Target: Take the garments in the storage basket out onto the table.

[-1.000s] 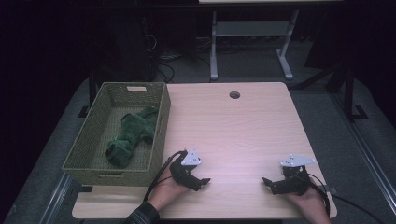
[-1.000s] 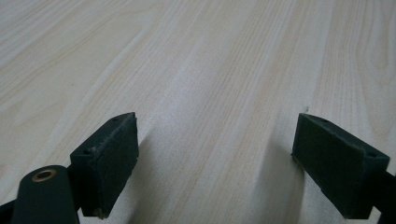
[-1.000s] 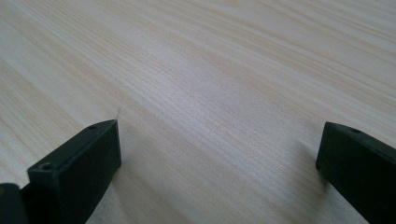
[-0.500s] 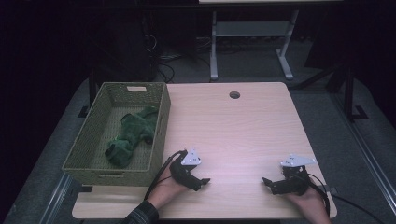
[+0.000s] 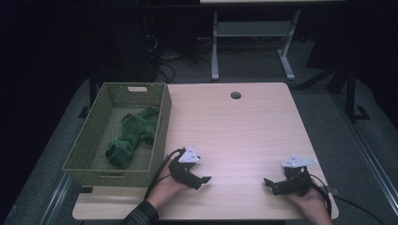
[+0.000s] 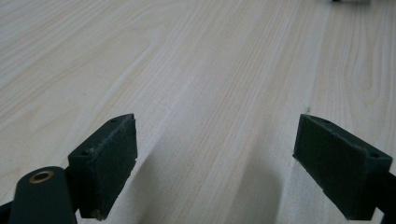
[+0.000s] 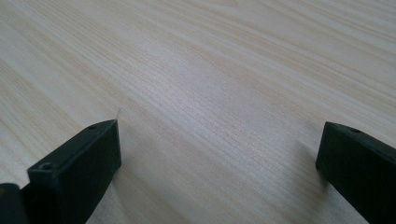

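A green plush toy (image 5: 131, 137) lies inside a woven olive basket (image 5: 89, 145) at the table's left edge. My left gripper (image 5: 205, 180) rests low on the wooden table (image 5: 234, 136) just right of the basket's near corner, jaws spread wide with only bare wood between them (image 6: 215, 154). My right gripper (image 5: 267, 183) sits near the front right of the table, pointing left, also open over bare wood (image 7: 219, 154). Both are held by hands that come in from the bottom edge.
A round cable hole (image 5: 235, 95) is at the table's far edge. A metal desk frame (image 5: 251, 33) and cables stand on the dark floor beyond. Black cables trail from both grippers off the front edge.
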The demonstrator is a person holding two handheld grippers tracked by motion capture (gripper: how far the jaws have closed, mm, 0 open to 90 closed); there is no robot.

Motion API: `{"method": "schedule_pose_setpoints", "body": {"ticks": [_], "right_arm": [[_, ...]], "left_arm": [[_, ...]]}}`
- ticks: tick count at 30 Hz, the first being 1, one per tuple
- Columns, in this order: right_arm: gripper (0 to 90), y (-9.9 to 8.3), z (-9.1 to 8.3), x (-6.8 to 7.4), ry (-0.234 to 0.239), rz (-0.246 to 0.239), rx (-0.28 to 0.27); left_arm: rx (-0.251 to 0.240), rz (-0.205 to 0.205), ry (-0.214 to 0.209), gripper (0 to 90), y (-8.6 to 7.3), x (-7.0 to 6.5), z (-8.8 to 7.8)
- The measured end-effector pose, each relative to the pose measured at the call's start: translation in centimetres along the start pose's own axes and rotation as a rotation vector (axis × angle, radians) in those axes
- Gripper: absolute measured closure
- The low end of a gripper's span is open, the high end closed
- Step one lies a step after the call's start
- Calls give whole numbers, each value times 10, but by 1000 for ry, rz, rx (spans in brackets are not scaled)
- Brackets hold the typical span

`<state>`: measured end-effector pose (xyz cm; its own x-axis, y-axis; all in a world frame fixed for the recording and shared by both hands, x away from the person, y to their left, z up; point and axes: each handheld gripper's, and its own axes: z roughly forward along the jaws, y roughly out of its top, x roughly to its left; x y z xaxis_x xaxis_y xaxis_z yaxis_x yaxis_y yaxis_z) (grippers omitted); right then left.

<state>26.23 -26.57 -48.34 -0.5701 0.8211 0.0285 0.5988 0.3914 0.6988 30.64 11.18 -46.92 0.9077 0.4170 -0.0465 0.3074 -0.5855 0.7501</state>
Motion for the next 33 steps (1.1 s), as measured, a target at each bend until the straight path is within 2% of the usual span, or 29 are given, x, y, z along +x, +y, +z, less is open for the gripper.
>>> {"method": "schedule_pose_setpoints", "body": {"ticks": [9,33], "right_arm": [[0,0,0,0,0,0,0],[0,0,0,0,0,0,0]], "left_arm": [[-9,17,8,129,6,1,-2],[-28,-28,-16,131,13,3,-12]]}}
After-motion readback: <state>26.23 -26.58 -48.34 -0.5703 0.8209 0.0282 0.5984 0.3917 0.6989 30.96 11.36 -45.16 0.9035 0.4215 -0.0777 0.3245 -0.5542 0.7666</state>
